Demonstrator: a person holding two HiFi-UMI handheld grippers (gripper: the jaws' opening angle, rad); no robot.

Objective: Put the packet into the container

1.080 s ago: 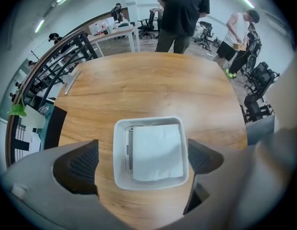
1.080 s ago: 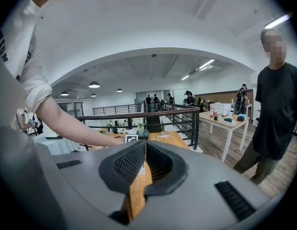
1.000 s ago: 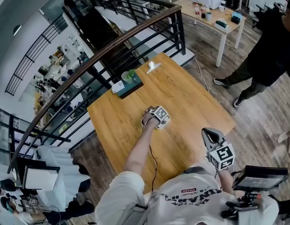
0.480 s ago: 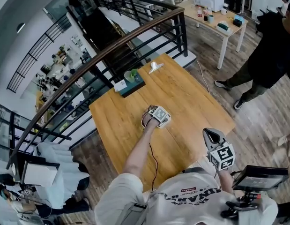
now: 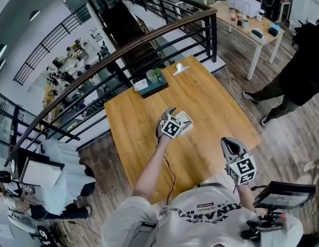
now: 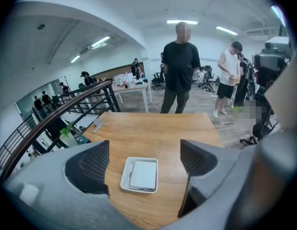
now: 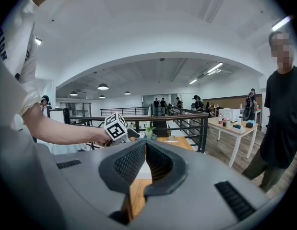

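A white rectangular container (image 6: 124,177) lies on the wooden table (image 6: 153,133) with a flat white packet (image 6: 143,175) inside it. My left gripper (image 6: 144,161) hovers above it; its jaws are closing with nothing between them and touch neither packet nor container. In the head view the left gripper (image 5: 172,125) is over the table's middle and the container (image 5: 186,121) shows just right of it. My right gripper (image 5: 229,143) is held at the table's near right edge, jaws together and empty. In the right gripper view, the right gripper (image 7: 145,152) points toward the left one.
A green plant on a dark tray (image 5: 155,82) and a small white object (image 5: 181,68) sit at the table's far edge, by a black railing (image 5: 149,37). A person in black (image 6: 181,68) stands beyond the table. A white table (image 5: 249,22) with items is further off.
My left gripper has risen off the table's middle and turned, so the white container now shows beside it. The right gripper has stayed in place.
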